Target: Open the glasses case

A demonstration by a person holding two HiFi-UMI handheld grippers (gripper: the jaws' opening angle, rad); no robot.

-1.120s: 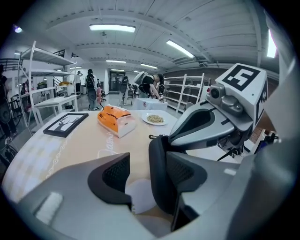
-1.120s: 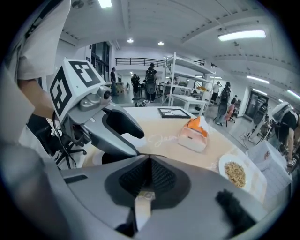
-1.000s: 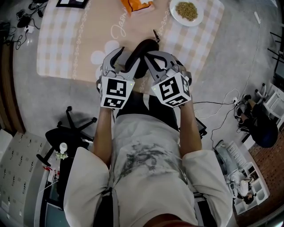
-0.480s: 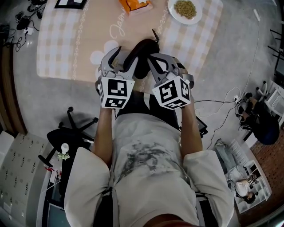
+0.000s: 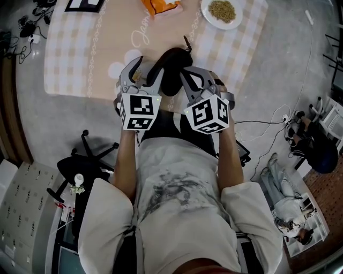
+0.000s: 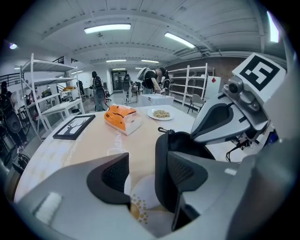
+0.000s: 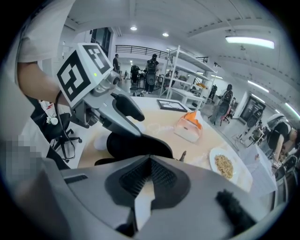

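The black glasses case (image 5: 170,67) lies at the near edge of the table, between my two grippers. My left gripper (image 5: 146,69) is open at the case's left side. In the left gripper view the case's upright black wall (image 6: 161,159) sits just inside the right-hand pad (image 6: 185,173), and a gap shows to the other pad. My right gripper (image 5: 188,76) is at the case's right side. In the right gripper view its pads meet at the tips (image 7: 149,164), right at the rim of the case (image 7: 136,145). A zip pull (image 7: 183,154) sticks up at the far end.
The checked tablecloth (image 5: 69,59) carries a plate of food (image 5: 224,10), an orange packet (image 5: 163,5) and a black picture frame (image 5: 86,4) at the far side. An office chair (image 5: 80,155) stands on the floor to my left. Cables lie on the floor at right.
Both grippers and the case have shifted a little away from me along the table edge. The left gripper's fingers stand slightly wider round the case.
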